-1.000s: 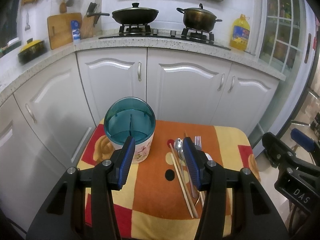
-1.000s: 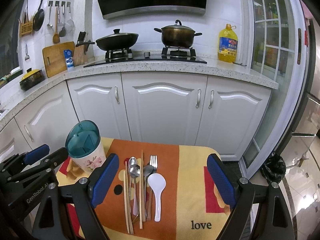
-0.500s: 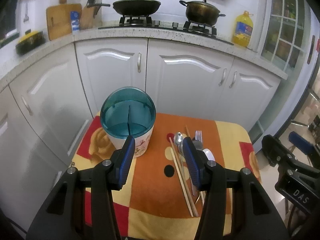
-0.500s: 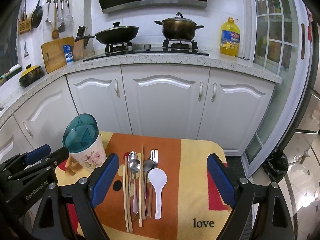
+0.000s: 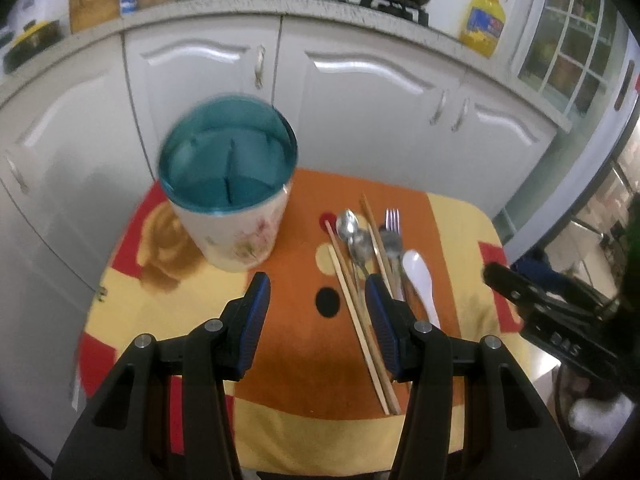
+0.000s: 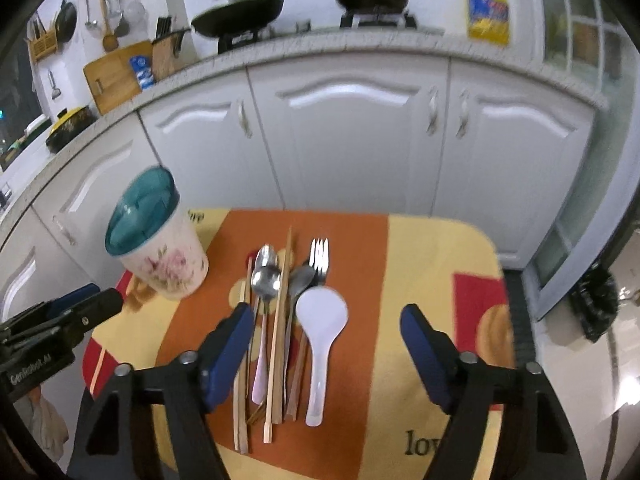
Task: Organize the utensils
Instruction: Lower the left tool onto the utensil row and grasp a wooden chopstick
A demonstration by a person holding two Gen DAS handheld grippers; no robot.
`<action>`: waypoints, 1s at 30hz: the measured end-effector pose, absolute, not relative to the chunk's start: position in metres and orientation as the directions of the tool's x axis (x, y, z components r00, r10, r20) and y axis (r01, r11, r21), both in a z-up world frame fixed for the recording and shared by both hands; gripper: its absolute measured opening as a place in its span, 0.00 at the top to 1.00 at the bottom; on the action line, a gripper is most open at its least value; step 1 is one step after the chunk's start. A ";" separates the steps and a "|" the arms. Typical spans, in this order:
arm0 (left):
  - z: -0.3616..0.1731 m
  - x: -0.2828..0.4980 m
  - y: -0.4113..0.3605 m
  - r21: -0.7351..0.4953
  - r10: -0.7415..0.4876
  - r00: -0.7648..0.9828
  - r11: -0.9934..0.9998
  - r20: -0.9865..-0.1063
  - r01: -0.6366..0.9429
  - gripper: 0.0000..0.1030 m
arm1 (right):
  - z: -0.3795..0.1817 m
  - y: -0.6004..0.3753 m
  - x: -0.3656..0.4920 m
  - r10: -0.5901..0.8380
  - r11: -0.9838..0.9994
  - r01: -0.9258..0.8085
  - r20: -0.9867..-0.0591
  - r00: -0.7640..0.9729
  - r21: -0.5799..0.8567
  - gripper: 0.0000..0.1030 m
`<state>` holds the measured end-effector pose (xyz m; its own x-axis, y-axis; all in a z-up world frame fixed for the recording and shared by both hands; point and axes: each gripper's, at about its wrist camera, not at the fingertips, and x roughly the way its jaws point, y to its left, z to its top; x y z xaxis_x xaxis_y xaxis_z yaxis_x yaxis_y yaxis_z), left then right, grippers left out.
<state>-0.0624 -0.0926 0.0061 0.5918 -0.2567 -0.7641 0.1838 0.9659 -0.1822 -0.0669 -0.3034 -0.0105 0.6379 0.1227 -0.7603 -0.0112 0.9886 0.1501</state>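
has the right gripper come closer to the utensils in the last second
Yes. The right gripper has dropped toward the table: the white spoon and chopsticks loom larger, the stove pots slid up-frame. Its jaws have just been closing, pressing nothing.

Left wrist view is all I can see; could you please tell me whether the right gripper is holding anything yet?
Observer: No. The right gripper is open. Its fingers have just been closing a little, pressing on nothing, above the white spoon.
Operator: Is that spoon's handle covered?
Observer: No, the whole handle lies uncovered on the cloth, beside the chopsticks.
Operator: Anything near the cloth's front edge?
Observer: Printed letters reading "lov", to the right of the handles.
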 end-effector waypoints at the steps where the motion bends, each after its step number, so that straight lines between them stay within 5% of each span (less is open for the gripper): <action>1: 0.002 -0.060 -0.094 -0.187 -0.262 0.584 0.965 -0.768 0.186 0.53 | -0.018 -0.305 -0.062 0.140 0.986 -0.015 -0.766 0.628 0.167 0.40; 6: -0.022 -0.045 -0.099 -0.225 -0.284 0.532 0.958 -0.798 0.176 0.61 | -0.039 -0.310 -0.040 0.258 0.959 -0.053 -0.773 0.580 0.280 0.57; 15: -0.068 -0.011 -0.116 -0.284 -0.308 0.436 0.951 -0.845 0.121 0.74 | -0.054 -0.306 -0.008 0.309 0.947 -0.103 -0.785 0.537 0.303 0.58; 30: -0.098 0.018 -0.133 -0.271 -0.288 0.397 0.957 -0.871 0.099 0.79 | -0.066 -0.308 0.018 0.338 0.937 -0.100 -0.793 0.508 0.335 0.58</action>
<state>0.0176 -0.1329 -0.0981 0.3972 -0.2879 -0.8714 0.0985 0.9574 -0.2714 0.0176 -0.3080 -0.0663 0.5079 0.3377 -0.7925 -0.0995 0.9368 0.3354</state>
